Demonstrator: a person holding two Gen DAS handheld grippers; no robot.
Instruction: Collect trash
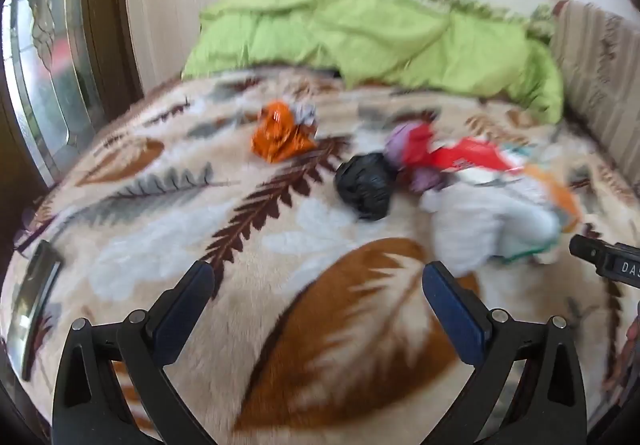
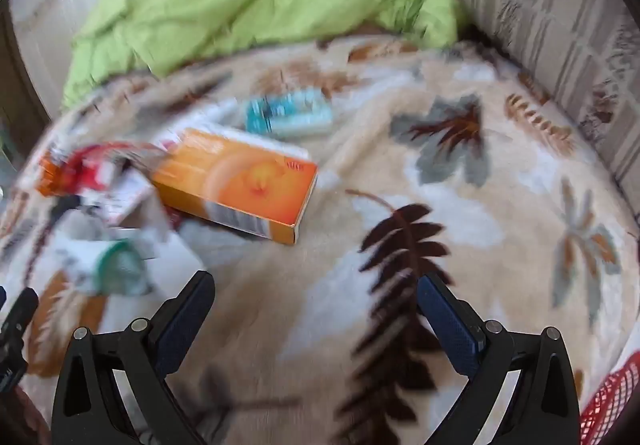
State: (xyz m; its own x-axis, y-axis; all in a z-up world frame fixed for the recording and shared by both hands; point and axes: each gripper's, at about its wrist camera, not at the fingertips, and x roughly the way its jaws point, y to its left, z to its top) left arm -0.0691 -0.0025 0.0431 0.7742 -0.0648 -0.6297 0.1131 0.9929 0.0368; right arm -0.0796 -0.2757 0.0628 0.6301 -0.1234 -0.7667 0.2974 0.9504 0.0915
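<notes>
Trash lies on a leaf-patterned blanket (image 1: 168, 229). In the left wrist view I see an orange crumpled wrapper (image 1: 280, 135), a black crumpled bag (image 1: 364, 185), a red and purple wrapper (image 1: 416, 149) and a white paper pile (image 1: 492, 225). My left gripper (image 1: 318, 285) is open and empty, well short of them. In the right wrist view an orange box (image 2: 240, 181), a teal packet (image 2: 288, 113), red wrappers (image 2: 92, 169) and a white cup with a green rim (image 2: 116, 265) lie ahead left. My right gripper (image 2: 314, 293) is open and empty above the blanket (image 2: 460, 213).
A green duvet (image 1: 360, 29) is bunched at the far end of the bed. A striped sofa back (image 2: 560, 25) runs along the right. A red mesh basket (image 2: 612, 397) shows at lower right. A window (image 1: 40, 65) is at left. A phone-like slab (image 1: 36, 297) lies at the blanket's left edge.
</notes>
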